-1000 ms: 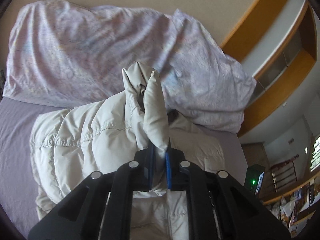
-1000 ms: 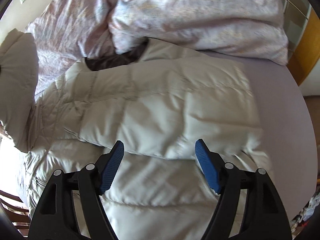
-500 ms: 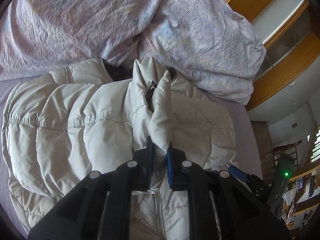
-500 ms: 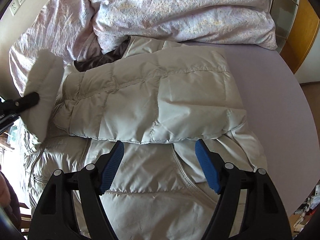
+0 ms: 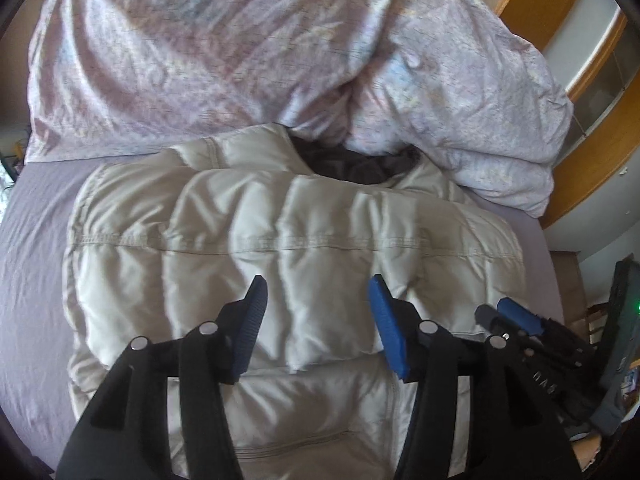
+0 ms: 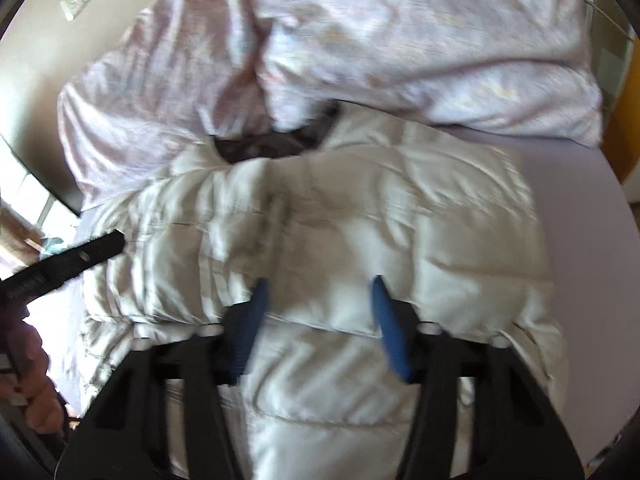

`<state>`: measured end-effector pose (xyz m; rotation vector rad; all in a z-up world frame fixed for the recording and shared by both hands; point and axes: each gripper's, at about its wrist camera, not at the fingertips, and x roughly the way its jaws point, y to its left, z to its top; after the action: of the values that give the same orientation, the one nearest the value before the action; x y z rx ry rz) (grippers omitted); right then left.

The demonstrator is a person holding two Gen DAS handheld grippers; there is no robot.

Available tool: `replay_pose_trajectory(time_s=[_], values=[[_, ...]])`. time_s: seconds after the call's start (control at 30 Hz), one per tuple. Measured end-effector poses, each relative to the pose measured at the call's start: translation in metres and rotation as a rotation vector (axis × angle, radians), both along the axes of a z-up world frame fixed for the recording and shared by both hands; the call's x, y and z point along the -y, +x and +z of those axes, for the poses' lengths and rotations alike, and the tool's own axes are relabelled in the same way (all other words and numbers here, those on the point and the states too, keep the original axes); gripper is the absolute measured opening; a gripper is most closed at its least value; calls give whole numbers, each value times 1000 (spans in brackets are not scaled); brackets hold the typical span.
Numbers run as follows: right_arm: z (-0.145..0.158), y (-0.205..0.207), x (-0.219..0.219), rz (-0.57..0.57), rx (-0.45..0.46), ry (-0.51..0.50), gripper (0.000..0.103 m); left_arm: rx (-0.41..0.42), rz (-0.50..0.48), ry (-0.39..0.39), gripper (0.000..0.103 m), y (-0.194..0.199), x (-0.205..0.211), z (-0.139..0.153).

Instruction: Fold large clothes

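The pale puffer jacket (image 5: 296,248) lies flat on the bed (image 5: 28,240), its collar end up against the crumpled floral duvet (image 5: 240,52), which takes the whole head of the mattress. A sleeve (image 5: 280,292) is folded across the chest, its lower edge running straight across the jacket's body just in front of both tools. Bare lilac sheet shows as a wide strip on the left of the jacket and a narrower one on the right, where the mattress edge drops away towards a wooden-framed cabinet (image 5: 600,128). The left gripper (image 5: 316,300) tilts steeply down over the folded sleeve; its jaws have just been opening and now stand about half apart, with nothing pinched between the blue pads, the quilted fabric lying loose below them. The right gripper (image 6: 318,300) points down at the same slope over the right part of the sleeve; its jaws have just been closing to a moderate gap, and that view is smeared, so I cannot tell whether the pads touch the cloth. Seen from the left side, it sits near the jacket's right edge.
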<state>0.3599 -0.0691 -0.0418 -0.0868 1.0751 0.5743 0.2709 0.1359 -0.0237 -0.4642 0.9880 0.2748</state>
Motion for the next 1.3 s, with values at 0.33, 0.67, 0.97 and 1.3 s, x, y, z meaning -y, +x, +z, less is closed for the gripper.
replay_pose_trajectory(time_s=[0.33, 0.67, 0.97, 1.3], values=[[-22, -3, -76, 138, -37, -36, 27, -40, 104, 92, 66, -46, -41, -1], [-76, 21, -69, 26, -148, -169, 27, -81, 159, 160, 69, -80, -65, -4], [-57, 23, -46, 63, -213, -111, 83, -100, 163, 215, 80, -111, -71, -5], [-29, 2, 84, 4, -217, -137, 84, -155, 167, 169, 84, -179, -75, -26]])
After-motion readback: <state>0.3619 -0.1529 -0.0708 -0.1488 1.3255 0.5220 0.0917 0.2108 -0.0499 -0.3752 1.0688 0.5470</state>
